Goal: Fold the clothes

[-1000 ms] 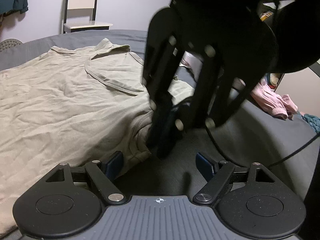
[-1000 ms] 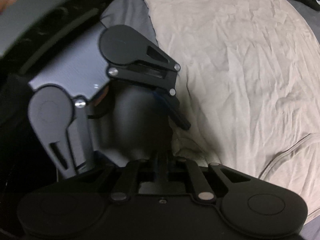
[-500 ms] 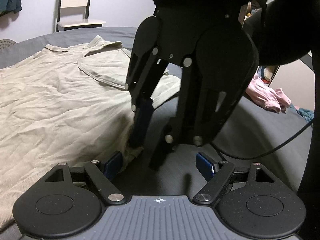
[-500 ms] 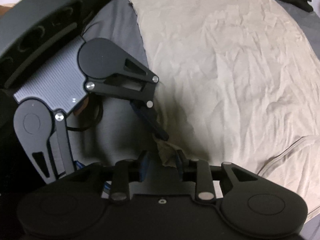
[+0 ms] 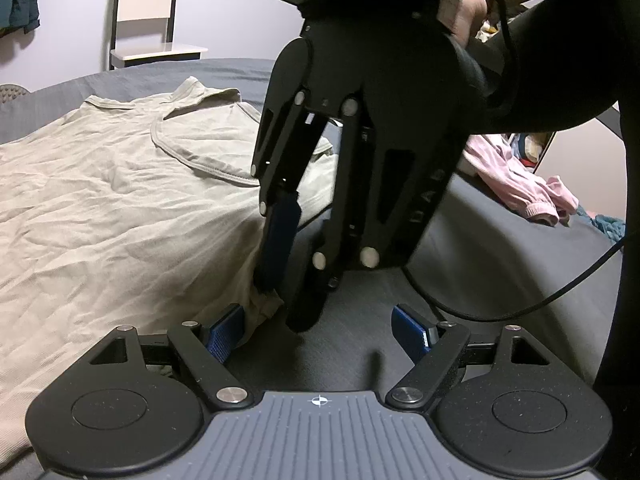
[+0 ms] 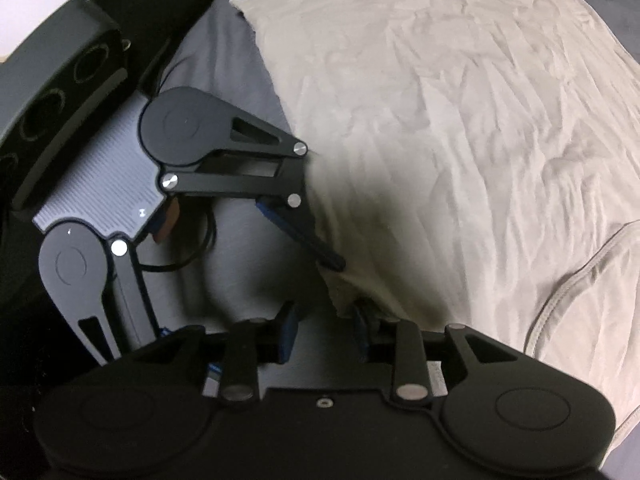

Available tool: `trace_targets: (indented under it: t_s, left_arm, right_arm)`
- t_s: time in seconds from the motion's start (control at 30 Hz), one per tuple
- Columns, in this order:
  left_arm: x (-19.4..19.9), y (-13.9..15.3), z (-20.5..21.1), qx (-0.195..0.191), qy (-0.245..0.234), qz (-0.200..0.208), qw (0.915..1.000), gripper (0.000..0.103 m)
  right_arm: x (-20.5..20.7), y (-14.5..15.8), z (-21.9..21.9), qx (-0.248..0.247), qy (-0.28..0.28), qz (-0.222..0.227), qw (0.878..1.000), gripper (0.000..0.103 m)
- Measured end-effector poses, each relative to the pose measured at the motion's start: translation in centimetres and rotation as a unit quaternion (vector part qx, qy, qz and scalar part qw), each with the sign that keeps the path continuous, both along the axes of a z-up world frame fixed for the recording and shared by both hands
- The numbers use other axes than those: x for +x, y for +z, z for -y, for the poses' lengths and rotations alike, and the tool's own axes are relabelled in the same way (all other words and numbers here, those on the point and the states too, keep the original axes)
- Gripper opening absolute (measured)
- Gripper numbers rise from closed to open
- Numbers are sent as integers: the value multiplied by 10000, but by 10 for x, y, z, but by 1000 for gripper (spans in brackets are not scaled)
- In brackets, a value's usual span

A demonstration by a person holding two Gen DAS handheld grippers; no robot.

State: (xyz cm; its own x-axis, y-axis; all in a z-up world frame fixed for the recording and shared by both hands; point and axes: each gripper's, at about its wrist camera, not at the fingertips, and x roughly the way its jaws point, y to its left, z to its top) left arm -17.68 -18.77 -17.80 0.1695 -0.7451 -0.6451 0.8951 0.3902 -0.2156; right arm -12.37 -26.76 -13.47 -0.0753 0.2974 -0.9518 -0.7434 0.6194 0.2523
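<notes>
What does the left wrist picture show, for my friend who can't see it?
Two open black tools meet at the edge of a wrinkled beige shirt spread on a dark grey bed. The right tool points down at the shirt's corner, just ahead of the left tool. Behind are pink clothes and a chair.

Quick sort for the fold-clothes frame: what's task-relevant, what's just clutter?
In play:
- beige shirt, spread flat on the grey bed
- left tongs, open at the shirt's near corner
- right tongs, open at the same corner

Lying about:
- pink garment
- teal cloth
- chair
- black cable
</notes>
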Motion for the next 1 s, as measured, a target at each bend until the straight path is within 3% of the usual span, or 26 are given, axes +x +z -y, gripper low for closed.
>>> trace_targets:
  t_s: [0.17, 0.53, 0.63, 1.0]
  left_arm:
    - [0, -2, -1, -1, -3, -42, 10000, 80]
    - [-6, 4, -1, -129, -95, 208, 9997, 80]
    - [-6, 2, 3, -17, -131, 234, 9996, 80]
    - [-15, 3, 5, 267, -277, 410, 9984, 80]
  right_arm:
    - [7, -6, 6, 134, -572, -198, 9981, 33]
    - [-9, -5, -9, 346, -242, -640, 9971, 36]
    - [-13, -5, -14, 402, -144, -759, 9962, 36]
    - [-11, 31, -2, -99, 454, 110, 9989, 36]
